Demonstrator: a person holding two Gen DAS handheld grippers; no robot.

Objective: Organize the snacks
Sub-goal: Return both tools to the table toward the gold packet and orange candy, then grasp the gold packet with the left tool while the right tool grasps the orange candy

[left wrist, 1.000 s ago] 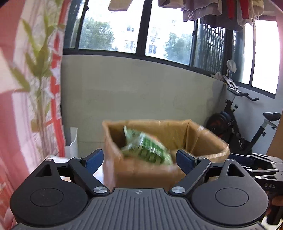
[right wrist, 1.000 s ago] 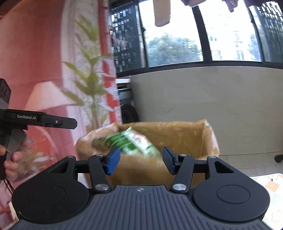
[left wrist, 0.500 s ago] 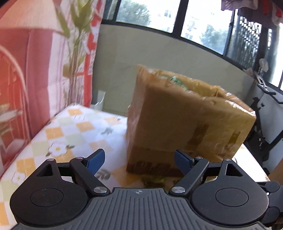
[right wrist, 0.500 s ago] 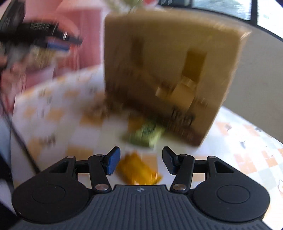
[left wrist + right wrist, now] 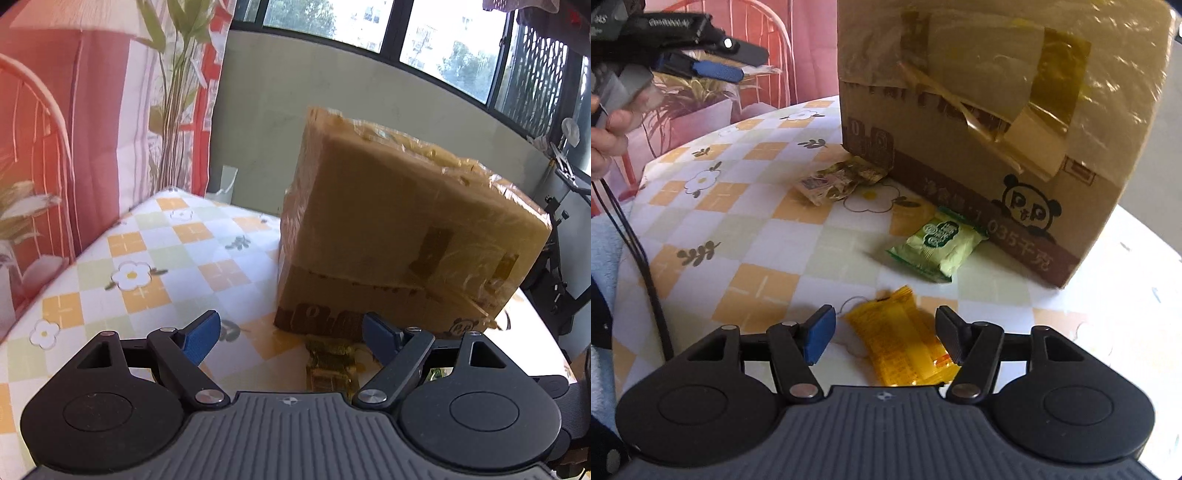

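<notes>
Box: a tall taped cardboard box [image 5: 979, 110] with a panda print stands upright on the counter [image 5: 757, 229], far from both tools; plastic film wraps its upper part.
Counter: covered with a cloth of orange and pale green checks with white flowers.
Right tool [image 5: 884, 338]: jaws apart and just been widening, low over the counter; nothing is clamped.
Yellow snack packet [image 5: 905, 336]: lies flat on the counter between the right tool's fingers, which do not press on it.
Green snack packet [image 5: 938, 245]: lies on the counter just beside the near face of the box, farther off than the yellow one.
Brown snack packet [image 5: 838, 179]: crumpled, at the box's left near corner, touching or nearly touching it.
Left tool [image 5: 291, 334]: jaws wide apart, though just been narrowing a little; a gold-brown wrapper [image 5: 332, 360] lies on the counter between its fingers, unclamped.
Person: a hand [image 5: 609, 125] at the far left of the right wrist view holds the left tool.
</notes>
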